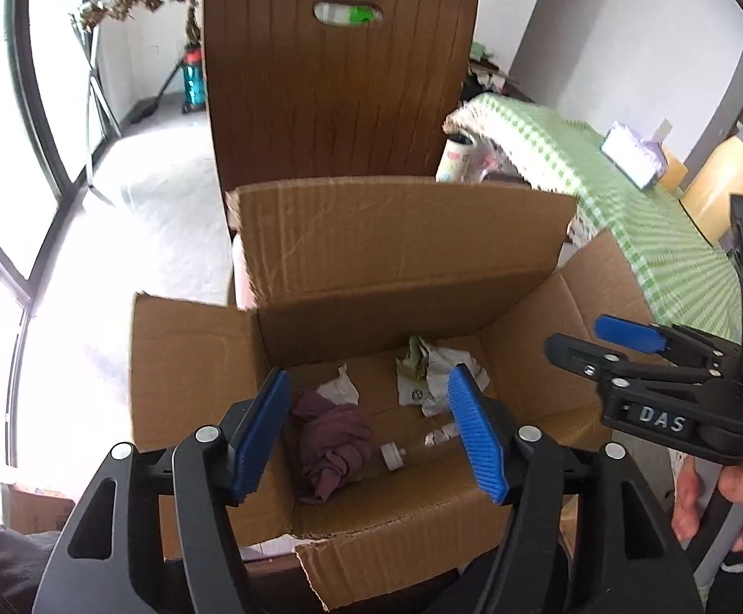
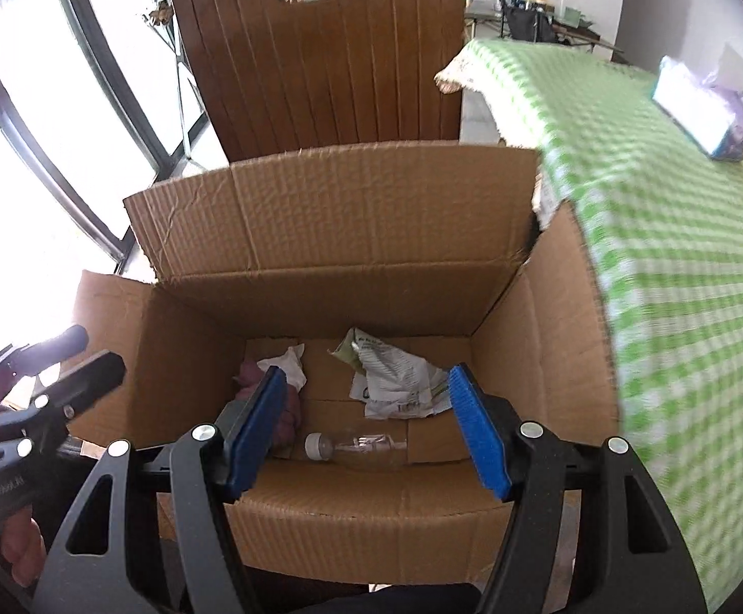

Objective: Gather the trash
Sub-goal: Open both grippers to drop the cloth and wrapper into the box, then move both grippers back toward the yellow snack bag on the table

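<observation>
- Left hand-held gripper: jaws apart, empty, above open cardboard box.
- Right hand-held gripper: jaws apart, empty, over same box.
- On box floor: clear plastic bottle, crumpled wrapper, white tissue, maroon cloth.
- Beside box: desk with green checked cloth.

I see a brown slatted chair back with a handle slot, standing straight ahead. To its right a table under a green checked cloth carries a tissue box. Tall dark-framed windows on the left pour in hard daylight, washing out the pale floor. The walls are white.
</observation>
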Motion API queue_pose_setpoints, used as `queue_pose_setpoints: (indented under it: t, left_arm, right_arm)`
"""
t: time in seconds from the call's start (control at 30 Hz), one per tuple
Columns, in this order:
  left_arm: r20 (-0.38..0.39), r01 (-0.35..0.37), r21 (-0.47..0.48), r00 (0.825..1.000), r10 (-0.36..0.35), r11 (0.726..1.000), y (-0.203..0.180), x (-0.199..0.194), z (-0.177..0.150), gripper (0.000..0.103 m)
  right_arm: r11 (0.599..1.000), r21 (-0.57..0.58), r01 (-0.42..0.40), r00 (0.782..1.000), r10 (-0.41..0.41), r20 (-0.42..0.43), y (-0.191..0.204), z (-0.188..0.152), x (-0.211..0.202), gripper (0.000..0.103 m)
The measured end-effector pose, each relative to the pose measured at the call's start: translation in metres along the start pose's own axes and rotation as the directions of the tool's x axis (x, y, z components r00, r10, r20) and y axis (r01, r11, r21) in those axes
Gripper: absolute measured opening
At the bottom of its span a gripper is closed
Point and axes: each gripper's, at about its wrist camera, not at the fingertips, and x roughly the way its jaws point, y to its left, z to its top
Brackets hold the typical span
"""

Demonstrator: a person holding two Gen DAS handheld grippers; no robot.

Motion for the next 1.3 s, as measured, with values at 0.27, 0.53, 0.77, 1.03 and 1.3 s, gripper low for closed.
queue_pose_setpoints:
  t: [0.27, 0.53, 0.77, 1.03, 1.3]
  left_arm:
    - [0.235, -0.118, 0.008, 0.965, 0.113, 0.993, -0.01, -0.05, 0.002, 0.079]
    - [0.452, -0.092, 0.037, 0.889, 0.065, 0.995, -0.037, -0.099, -0.003, 0.096]
    - [0.574, -0.064, 0.052, 0.819, 0.023, 0.997, -0.068, -0.123, -0.011, 0.096]
    - [0.576, 0.025, 0.18, 0.808, -0.126, 0.983, -0.14, -0.126, -0.014, 0.096]
    - [0.502, 0.15, 0.378, 0.796, -0.338, 0.914, -0.249, -0.122, -0.037, 0.096]
  right_arm:
    - [1.0, 0.021, -0.004, 0.982, 0.0, 0.188, -0.013, -0.005, -0.056, 0.071]
    - [0.992, 0.104, 0.066, 0.886, -0.106, 0.451, -0.032, -0.025, -0.127, 0.082]
    - [0.962, 0.211, 0.171, 0.746, -0.267, 0.611, -0.054, -0.057, -0.191, 0.087]
    - [0.86, 0.407, 0.308, 0.681, -0.498, 0.537, -0.116, -0.113, -0.239, 0.087]
    - [0.705, 0.598, 0.381, 0.62, -0.675, 0.4, -0.182, -0.2, -0.287, 0.087]
